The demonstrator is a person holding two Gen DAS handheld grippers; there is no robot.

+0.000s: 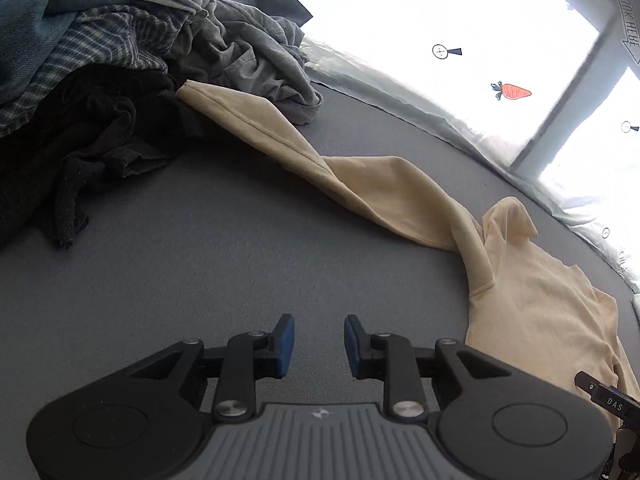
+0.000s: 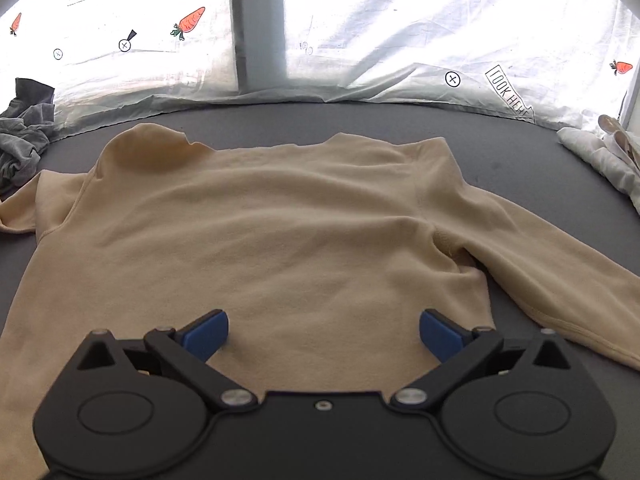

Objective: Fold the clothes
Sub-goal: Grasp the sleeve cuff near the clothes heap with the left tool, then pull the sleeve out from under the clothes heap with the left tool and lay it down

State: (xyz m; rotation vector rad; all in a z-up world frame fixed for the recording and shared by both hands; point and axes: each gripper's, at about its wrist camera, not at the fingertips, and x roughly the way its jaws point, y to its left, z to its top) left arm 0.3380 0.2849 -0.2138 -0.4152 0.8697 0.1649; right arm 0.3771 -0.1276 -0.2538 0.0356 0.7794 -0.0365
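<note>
A cream long-sleeved sweater (image 2: 260,232) lies spread flat on the grey table. Its right sleeve (image 2: 552,268) runs toward the near right. Its left sleeve (image 1: 320,160) stretches out twisted toward the clothes pile in the left wrist view, where the sweater body (image 1: 540,312) lies at the right. My right gripper (image 2: 324,334) is open wide, low over the sweater's near part, holding nothing. My left gripper (image 1: 319,344) is open and empty over bare table, left of the sweater body and short of the sleeve.
A pile of unfolded clothes (image 1: 100,60), grey, plaid, denim and black, fills the left of the table. A grey garment (image 2: 24,140) lies at far left and white cloth (image 2: 600,156) at far right. A white printed sheet (image 2: 400,40) backs the table (image 1: 200,260).
</note>
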